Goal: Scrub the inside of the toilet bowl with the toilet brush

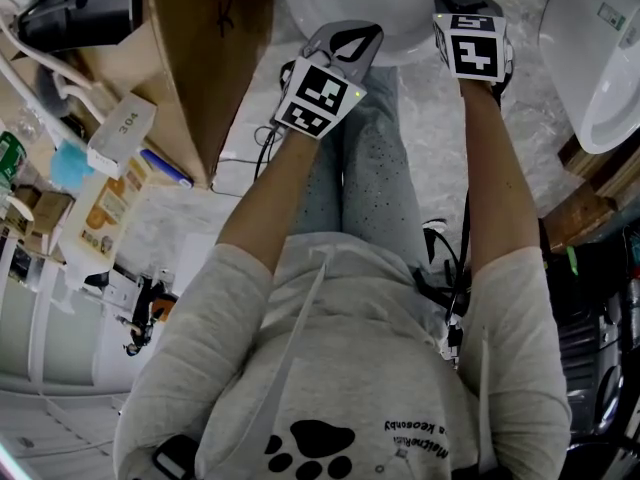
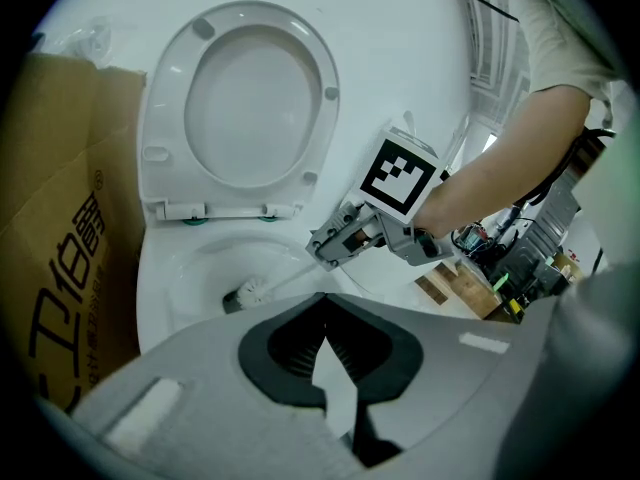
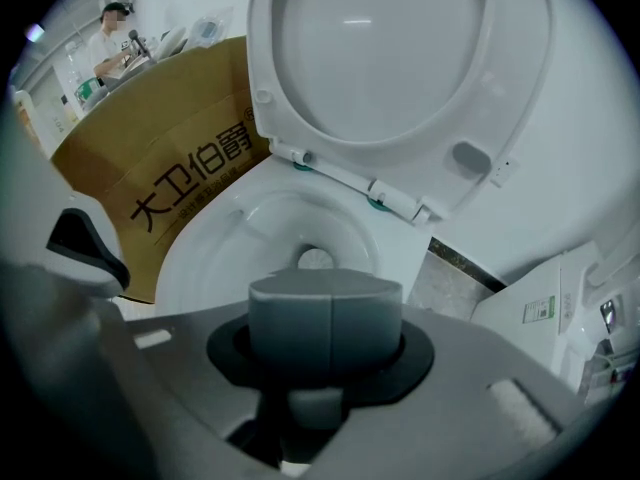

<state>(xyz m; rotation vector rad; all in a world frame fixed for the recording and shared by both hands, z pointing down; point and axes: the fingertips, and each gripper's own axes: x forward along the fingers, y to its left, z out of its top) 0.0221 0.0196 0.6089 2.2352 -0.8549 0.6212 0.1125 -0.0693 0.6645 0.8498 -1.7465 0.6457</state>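
The white toilet bowl (image 2: 190,268) stands with its seat and lid (image 2: 250,98) raised. The toilet brush head (image 2: 255,290) is down inside the bowl, and its thin handle (image 2: 298,274) runs up to my right gripper (image 2: 328,250), which is shut on it. In the right gripper view the shut jaws (image 3: 328,303) hide the handle; the brush head (image 3: 315,259) shows just beyond them, deep in the bowl (image 3: 250,218). My left gripper (image 2: 322,303) hovers over the bowl's near rim, shut on nothing. In the head view both grippers, left (image 1: 330,68) and right (image 1: 470,43), are over the bowl (image 1: 400,18).
A tall cardboard box (image 2: 60,268) stands tight against the bowl's left side (image 3: 170,178). Another white ceramic fixture (image 1: 595,58) and wooden blocks (image 1: 585,208) lie to the right. Shelves with clutter (image 1: 60,168) are on the left. A person (image 3: 108,43) stands far off.
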